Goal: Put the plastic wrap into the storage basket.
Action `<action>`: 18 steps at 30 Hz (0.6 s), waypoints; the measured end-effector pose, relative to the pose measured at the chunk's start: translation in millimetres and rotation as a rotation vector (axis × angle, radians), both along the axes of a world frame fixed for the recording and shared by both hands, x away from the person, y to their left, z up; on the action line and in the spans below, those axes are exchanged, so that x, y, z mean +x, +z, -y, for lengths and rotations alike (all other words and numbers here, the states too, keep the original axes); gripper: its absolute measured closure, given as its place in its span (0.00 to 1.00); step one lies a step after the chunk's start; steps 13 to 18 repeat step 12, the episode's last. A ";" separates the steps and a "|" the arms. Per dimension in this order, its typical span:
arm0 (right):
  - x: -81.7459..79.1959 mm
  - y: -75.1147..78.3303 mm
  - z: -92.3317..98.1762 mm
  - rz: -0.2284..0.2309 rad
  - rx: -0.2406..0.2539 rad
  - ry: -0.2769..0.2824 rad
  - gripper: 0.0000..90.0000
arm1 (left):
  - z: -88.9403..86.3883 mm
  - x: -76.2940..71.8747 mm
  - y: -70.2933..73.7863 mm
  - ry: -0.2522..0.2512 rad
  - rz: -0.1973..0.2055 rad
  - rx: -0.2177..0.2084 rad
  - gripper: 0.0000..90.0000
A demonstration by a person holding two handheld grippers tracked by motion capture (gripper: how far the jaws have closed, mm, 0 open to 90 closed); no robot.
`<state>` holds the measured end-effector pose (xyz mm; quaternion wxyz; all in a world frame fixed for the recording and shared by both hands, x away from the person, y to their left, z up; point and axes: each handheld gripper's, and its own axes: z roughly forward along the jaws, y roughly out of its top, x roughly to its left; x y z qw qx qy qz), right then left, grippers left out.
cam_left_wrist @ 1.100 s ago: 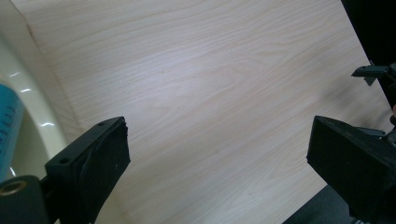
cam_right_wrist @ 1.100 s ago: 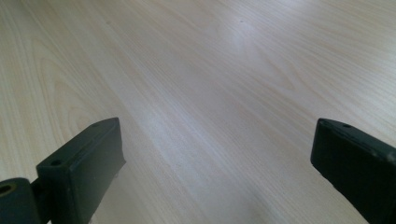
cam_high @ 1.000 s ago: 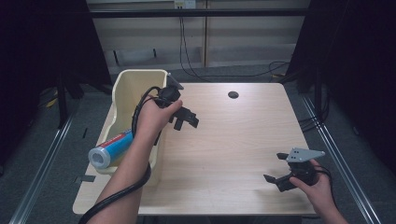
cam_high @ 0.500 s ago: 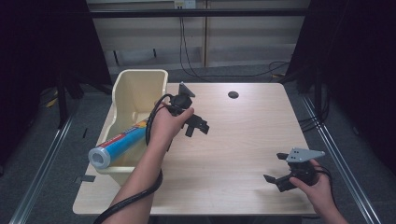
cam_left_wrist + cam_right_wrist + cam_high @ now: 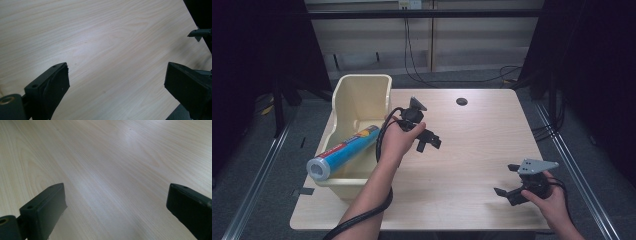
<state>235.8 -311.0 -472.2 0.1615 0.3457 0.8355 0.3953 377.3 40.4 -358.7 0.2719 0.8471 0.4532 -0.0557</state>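
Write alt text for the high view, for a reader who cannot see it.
A person's left hand holds the left gripper, jaws open and empty, above a wooden table, just right of a cream bin holding a blue tube that juts over its near rim. The right gripper, also open, sits near the table's front right corner.

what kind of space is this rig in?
Likely a lab recording booth, not a home or shop. A bare wooden table is ringed by dark curtains, floor rails run along both sides, and cables hang at the back wall.
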 end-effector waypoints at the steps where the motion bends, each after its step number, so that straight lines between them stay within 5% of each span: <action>1: 0.0 0.1 0.1 -0.002 0.002 -0.001 0.03 | 0.9 -0.5 -2.5 -0.004 -0.007 -0.005 0.06; 18: 0.9 -3.1 -0.8 -0.010 -0.008 0.001 0.03 | 9.2 -7.6 -20.8 -0.028 -0.003 0.009 0.06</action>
